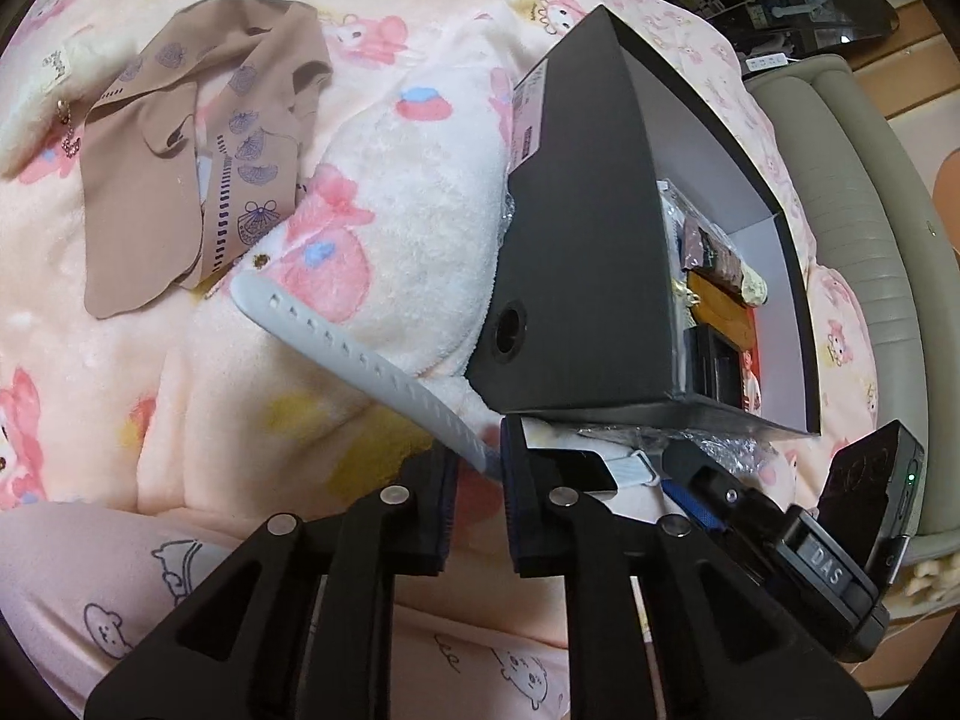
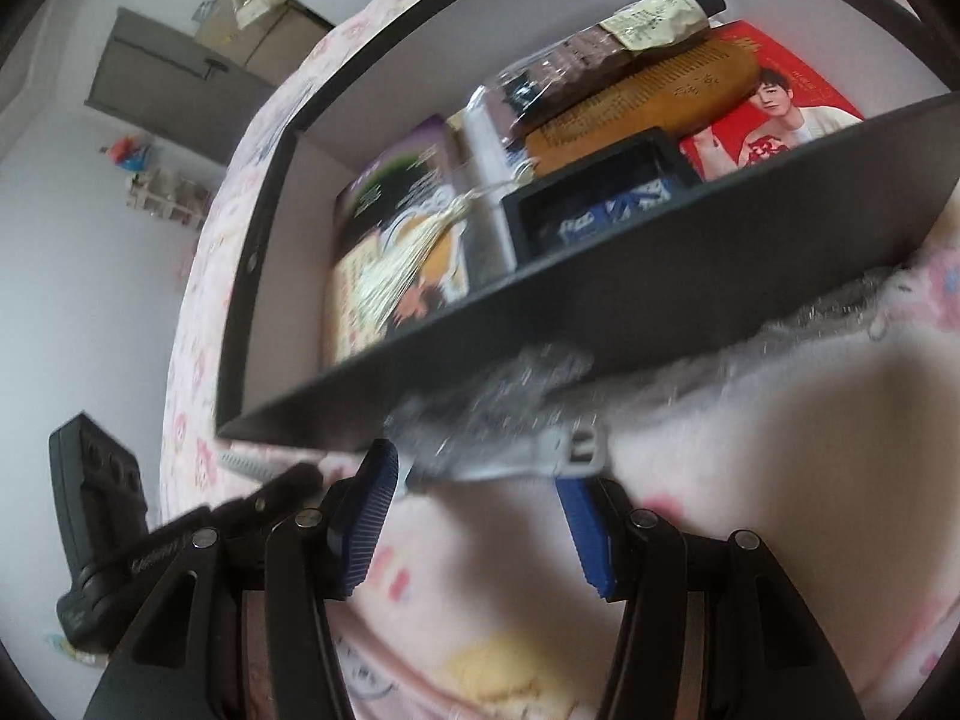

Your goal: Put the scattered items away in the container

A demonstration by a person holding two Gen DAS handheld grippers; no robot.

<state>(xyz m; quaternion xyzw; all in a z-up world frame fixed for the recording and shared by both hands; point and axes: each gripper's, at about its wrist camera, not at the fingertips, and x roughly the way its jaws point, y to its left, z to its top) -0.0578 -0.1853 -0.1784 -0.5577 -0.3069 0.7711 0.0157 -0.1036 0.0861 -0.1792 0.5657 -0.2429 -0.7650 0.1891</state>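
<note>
a bed [image 1: 180,360] with a pink cartoon-print fleece blanket [image 1: 390,192] carries everything; its padded grey edge [image 1: 870,252] runs down the right of the left wrist view. on the blanket, near that edge, stands the container, a black cardboard box [image 1: 588,276] with a pale inside, open at the top and tilted on the soft folds. it already holds a red card with a man's portrait [image 2: 774,120], a wooden comb [image 2: 636,102], a purple printed packet [image 2: 396,210], a small black tray [image 2: 600,198], a cream tube with a black cap [image 2: 666,18] and a pale tassel [image 2: 414,252]. a crumpled clear plastic wrapper [image 2: 492,396] lies touching the box's near wall. well apart from the box, toward the far left corner of the bed, lies a tan patterned scarf [image 1: 180,156].

the task's thing in play is a grey watch [image 1: 360,354]: its perforated strap stretches across the blanket just beside the box, and its dark face [image 1: 585,471] and buckle [image 2: 576,447] sit below the box's near wall.

the left claw [image 1: 477,480] pinches the watch strap between its blue pads. the right claw [image 2: 480,516] is spread wide, its blue pads [image 2: 366,528] either side of the buckle end, not touching it.
</note>
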